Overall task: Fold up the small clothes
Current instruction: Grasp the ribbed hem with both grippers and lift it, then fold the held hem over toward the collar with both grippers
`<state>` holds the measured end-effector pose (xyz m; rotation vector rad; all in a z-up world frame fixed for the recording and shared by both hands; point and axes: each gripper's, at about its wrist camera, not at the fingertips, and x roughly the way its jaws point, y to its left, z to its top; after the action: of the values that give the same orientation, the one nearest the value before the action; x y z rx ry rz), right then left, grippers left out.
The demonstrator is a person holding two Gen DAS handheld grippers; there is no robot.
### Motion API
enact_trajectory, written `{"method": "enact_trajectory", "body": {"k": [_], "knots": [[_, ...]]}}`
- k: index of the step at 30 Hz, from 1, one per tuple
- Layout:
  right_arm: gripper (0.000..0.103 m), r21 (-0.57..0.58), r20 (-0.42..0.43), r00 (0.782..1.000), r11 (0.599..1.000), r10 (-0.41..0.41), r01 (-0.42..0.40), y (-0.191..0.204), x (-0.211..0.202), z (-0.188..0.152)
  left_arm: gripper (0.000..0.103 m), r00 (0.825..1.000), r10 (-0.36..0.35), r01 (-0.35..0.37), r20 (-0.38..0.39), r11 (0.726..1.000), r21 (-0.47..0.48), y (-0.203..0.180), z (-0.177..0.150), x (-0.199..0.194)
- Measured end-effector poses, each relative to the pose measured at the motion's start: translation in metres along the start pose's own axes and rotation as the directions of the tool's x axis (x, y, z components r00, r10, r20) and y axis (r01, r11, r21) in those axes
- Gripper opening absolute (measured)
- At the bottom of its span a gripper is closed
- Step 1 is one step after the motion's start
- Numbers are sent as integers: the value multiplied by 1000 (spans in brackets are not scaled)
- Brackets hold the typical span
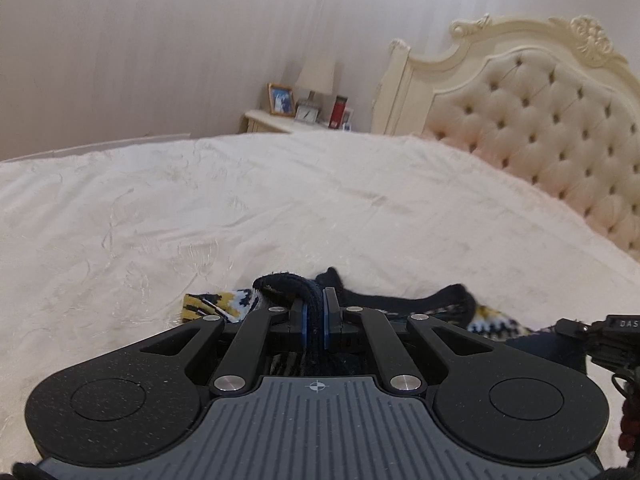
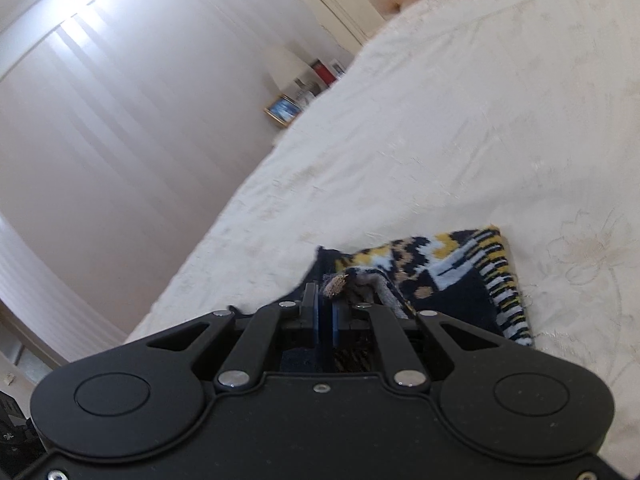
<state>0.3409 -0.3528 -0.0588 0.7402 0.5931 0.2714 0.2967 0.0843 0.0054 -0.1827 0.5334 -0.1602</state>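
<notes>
A small navy knit garment with a yellow, white and black pattern [image 1: 492,318] lies on the cream bedspread [image 1: 280,208]. My left gripper [image 1: 316,308] is shut on its dark navy ribbed edge [image 1: 288,286], which bunches up over the blue pads. In the right wrist view the same garment [image 2: 452,276] lies just ahead and to the right. My right gripper [image 2: 326,304] is shut on a thin edge of it, with a frayed corner [image 2: 340,282] sticking up past the pads. The other gripper's body shows at the right edge of the left wrist view [image 1: 604,340].
A tufted cream headboard [image 1: 540,132] rises at the right. A bedside table [image 1: 272,120] holds a lamp, a photo frame [image 1: 280,98], a clock and a red bottle. A pale striped wall [image 2: 120,120] runs behind the bed.
</notes>
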Motion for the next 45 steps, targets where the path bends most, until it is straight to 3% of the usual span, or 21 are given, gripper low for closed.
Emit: {"method": "enact_trajectory", "body": {"k": [8,11,12,14,16,23,27,32,36,41,45], "knots": [[20,-7,-17,999,999,-44,44,-8,19,1,15,996,36,-37,-76,999,-10,7,1,32],[22,-8,-17,999,999,-45,44,-8,22,2,44,995,44,-45,-93,999,-10,9,5,38],[32,-11,-14,999,999,-44,44,-8,22,2,57,995,49,-49,-86,999,-6,10,7,38],[62,-14,3,999,999,-40,40,-8,21,4,70,997,54,-54,-62,999,-2,11,10,38],[71,-12,31,999,999,-43,43,-9,16,6,71,997,55,-55,-52,998,-2,12,14,36],[72,-85,99,993,993,-67,76,-2,-9,5,75,995,62,-59,-74,997,47,5,14,24],[74,-182,65,995,980,-76,87,9,-16,-10,75,991,59,-46,-120,992,114,-5,1,15],[74,-387,-8,992,915,-127,113,34,-11,-42,75,983,52,-7,-179,970,241,-23,-29,10],[74,-525,-59,981,841,-187,129,52,3,-64,76,972,97,-18,-213,938,345,-32,-53,20],[73,-631,-49,951,747,-306,207,57,28,-72,84,951,147,-59,-272,950,306,-18,-65,44],[74,-619,-26,934,740,-355,264,48,42,-64,92,942,167,-81,-291,955,286,-17,-62,54]]}}
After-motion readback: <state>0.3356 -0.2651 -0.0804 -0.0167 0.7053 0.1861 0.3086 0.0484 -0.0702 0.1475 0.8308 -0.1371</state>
